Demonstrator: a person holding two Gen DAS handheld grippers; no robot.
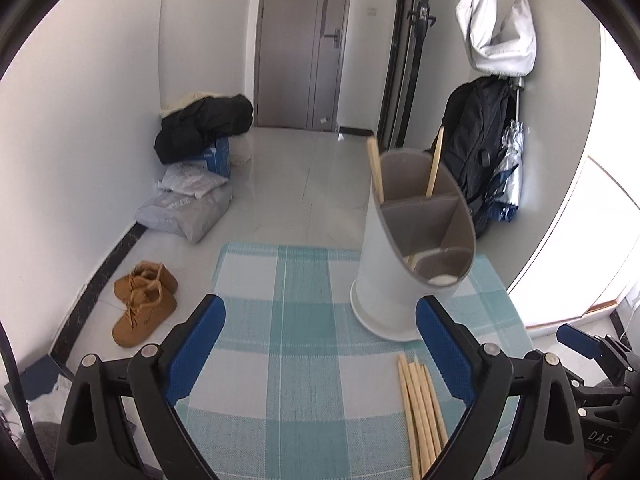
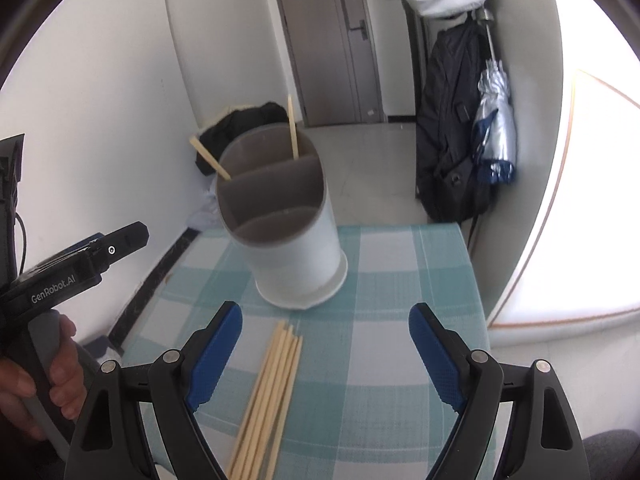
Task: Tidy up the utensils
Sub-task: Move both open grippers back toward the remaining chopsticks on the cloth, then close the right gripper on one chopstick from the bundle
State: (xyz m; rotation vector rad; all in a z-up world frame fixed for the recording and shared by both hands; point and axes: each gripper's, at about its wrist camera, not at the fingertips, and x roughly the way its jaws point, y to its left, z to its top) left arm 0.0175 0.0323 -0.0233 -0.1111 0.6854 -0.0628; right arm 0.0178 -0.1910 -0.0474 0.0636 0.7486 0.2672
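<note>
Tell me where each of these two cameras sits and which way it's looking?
Left wrist: on the left hand-held gripper, aimed down over the checked cloth at the holder; its open blue fingers show.
Right wrist: on the right hand-held gripper, same aim; the person's hand shows.
Shared: holder, loose chopsticks, door.

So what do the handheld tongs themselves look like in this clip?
Both tongs, left and right, have black plastic linkage arms with silver rivets and blue textured pads. Seen from the right wrist, the left unit's black body reads "GenRobot.AI" in white on a grey handle. No sleeve is visible.
</note>
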